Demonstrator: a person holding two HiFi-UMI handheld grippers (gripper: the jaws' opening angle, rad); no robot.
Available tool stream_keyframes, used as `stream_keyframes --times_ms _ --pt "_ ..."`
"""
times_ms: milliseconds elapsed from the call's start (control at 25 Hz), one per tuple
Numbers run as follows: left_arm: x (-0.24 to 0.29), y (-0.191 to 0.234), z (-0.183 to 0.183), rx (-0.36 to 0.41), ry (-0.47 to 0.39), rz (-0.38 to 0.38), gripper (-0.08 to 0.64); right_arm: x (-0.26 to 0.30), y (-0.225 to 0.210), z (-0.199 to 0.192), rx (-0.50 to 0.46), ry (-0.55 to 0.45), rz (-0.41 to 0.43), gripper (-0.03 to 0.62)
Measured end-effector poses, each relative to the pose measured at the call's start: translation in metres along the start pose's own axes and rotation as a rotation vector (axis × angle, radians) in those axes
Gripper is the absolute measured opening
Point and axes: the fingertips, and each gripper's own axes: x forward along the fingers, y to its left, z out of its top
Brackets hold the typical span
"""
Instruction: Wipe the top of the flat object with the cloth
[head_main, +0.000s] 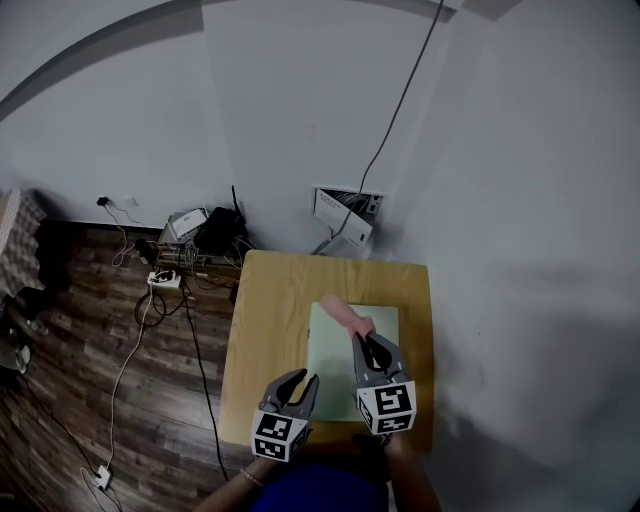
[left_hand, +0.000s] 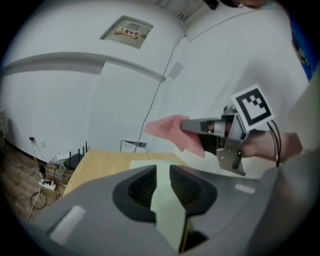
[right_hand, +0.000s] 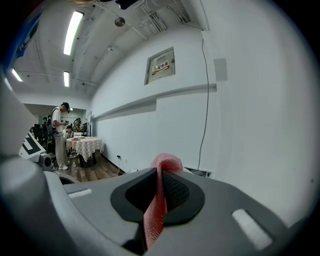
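Observation:
A pale green flat object (head_main: 340, 385) lies on the wooden table (head_main: 270, 310). My right gripper (head_main: 363, 343) hangs over it, shut on a pink cloth (head_main: 345, 314) that sticks out ahead of the jaws. In the right gripper view the cloth (right_hand: 152, 220) runs pinched between that gripper's (right_hand: 161, 172) pads. My left gripper (head_main: 301, 384) sits at the flat object's front left edge with its jaws apart. In the left gripper view, the flat object (left_hand: 167, 210) shows in the gap of the left gripper (left_hand: 162, 170), and beyond it the right gripper (left_hand: 186, 125) carries the cloth (left_hand: 167, 127).
On the wooden floor at the left lie a power strip (head_main: 164, 279), cables and routers (head_main: 205, 228). A white wall rises close behind and to the right of the table, with an open wall box (head_main: 345, 215). A person (right_hand: 60, 135) stands far off by a checkered table.

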Motion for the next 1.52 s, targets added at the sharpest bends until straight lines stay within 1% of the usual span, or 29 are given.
stream_keyframes --times_ms 200,320,400,560,640,800,880,1080,1200,1400,1520 --pt "0.014 0.011 -0.036 -0.019 0.118 -0.024 0.118 0.035 0.003 -0.018 -0.021 0.065 0.015 0.018" --pt "0.023 0.017 -0.054 -0.023 0.175 -0.029 0.142 0.055 0.003 -0.029 -0.052 0.103 0.027 0.018" --pt "0.03 0.02 -0.065 -0.024 0.213 -0.032 0.169 0.067 0.002 -0.039 -0.073 0.136 0.041 0.018" --pt "0.04 0.019 -0.087 0.002 0.284 -0.048 0.196 0.088 0.002 -0.061 -0.108 0.212 0.068 0.018" --pt "0.042 0.018 -0.096 0.022 0.305 -0.055 0.201 0.098 0.005 -0.071 -0.13 0.247 0.089 0.017" --pt "0.043 0.015 -0.107 0.095 0.312 -0.038 0.201 0.115 0.013 -0.084 -0.172 0.297 0.129 0.017" --pt "0.046 0.012 -0.112 0.113 0.315 -0.035 0.2 0.122 0.016 -0.091 -0.198 0.316 0.145 0.017" --pt "0.046 0.008 -0.118 0.095 0.313 -0.04 0.176 0.135 0.025 -0.109 -0.242 0.352 0.175 0.017" --pt "0.046 0.007 -0.119 0.112 0.319 -0.046 0.16 0.143 0.029 -0.122 -0.275 0.391 0.182 0.017" --pt "0.047 0.007 -0.119 0.133 0.318 -0.036 0.161 0.155 0.033 -0.139 -0.349 0.442 0.205 0.017" --pt "0.048 0.007 -0.119 0.133 0.315 -0.032 0.161 0.159 0.034 -0.145 -0.354 0.444 0.22 0.017"
